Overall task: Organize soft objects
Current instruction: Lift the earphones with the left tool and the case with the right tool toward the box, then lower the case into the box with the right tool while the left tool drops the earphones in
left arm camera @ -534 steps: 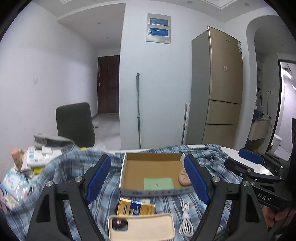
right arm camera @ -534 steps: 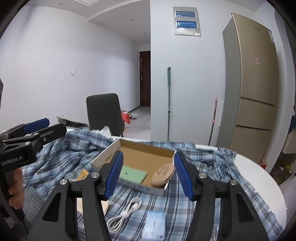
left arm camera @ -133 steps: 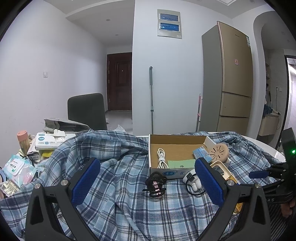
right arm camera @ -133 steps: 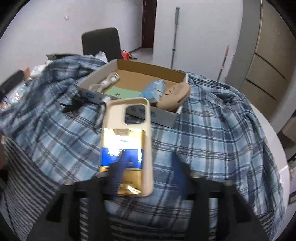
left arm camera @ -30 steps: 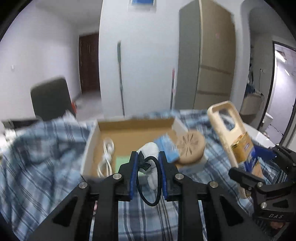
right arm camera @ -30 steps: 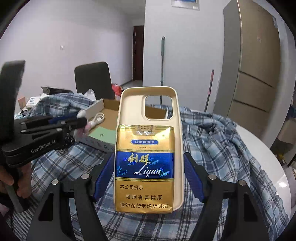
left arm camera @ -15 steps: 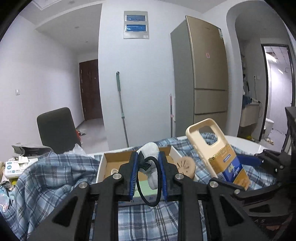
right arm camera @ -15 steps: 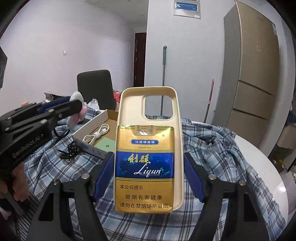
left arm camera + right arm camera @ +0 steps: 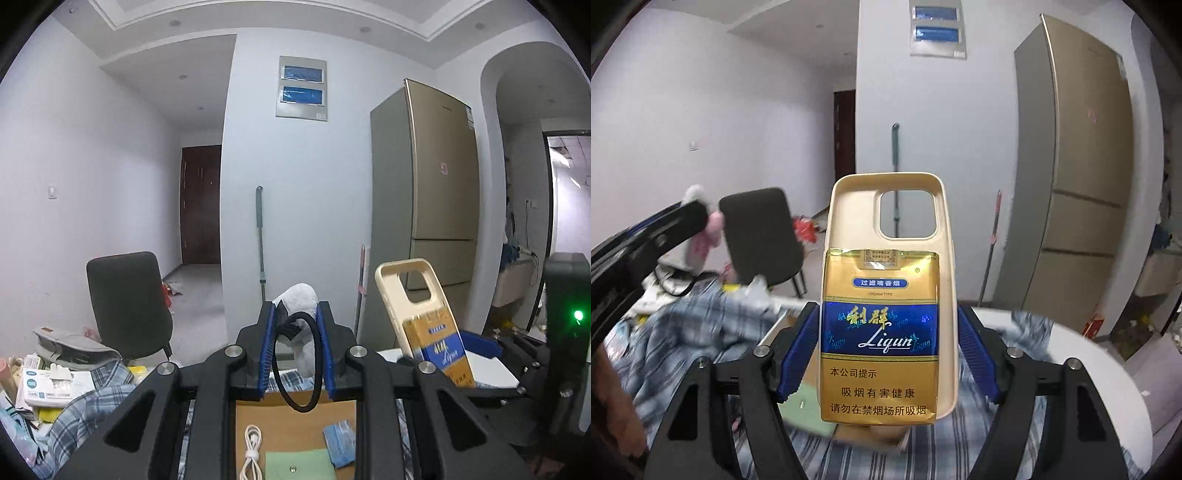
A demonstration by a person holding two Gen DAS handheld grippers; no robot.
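Above the cardboard box (image 9: 295, 410), the left gripper (image 9: 295, 334) is nearly closed, its blue pads pinching a white fluffy hair tie (image 9: 297, 299) whose black elastic loop (image 9: 295, 369) dangles down over the box's far wall. Inside the box lie a coiled white cable (image 9: 252, 454), a green card (image 9: 295, 466) and a small blue packet (image 9: 340, 445). To the right of the box, the right gripper (image 9: 886, 354) stands wide, clamped on a cream phone case (image 9: 890, 206) with a gold-and-blue cigarette pack (image 9: 881, 332) lying in its hollow; both stand upright and fill the middle of the right wrist view, hiding most of the box behind them. From the left wrist view the same case (image 9: 406, 291) leans just right of the box.

Under the box a blue plaid shirt (image 9: 683, 332) is spread over the white bench (image 9: 1108, 369). Left of the box, past the shirt's edge, a clutter of tissue packs (image 9: 48, 384) and a grey pouch (image 9: 74, 345) sits on the bench. Behind the box stand a dark chair (image 9: 129, 302), a green-handled mop (image 9: 260, 243) leaning on the wall, and a gold fridge (image 9: 432, 206) further right. A thumb shows blurred at the lower left edge of the right wrist view.
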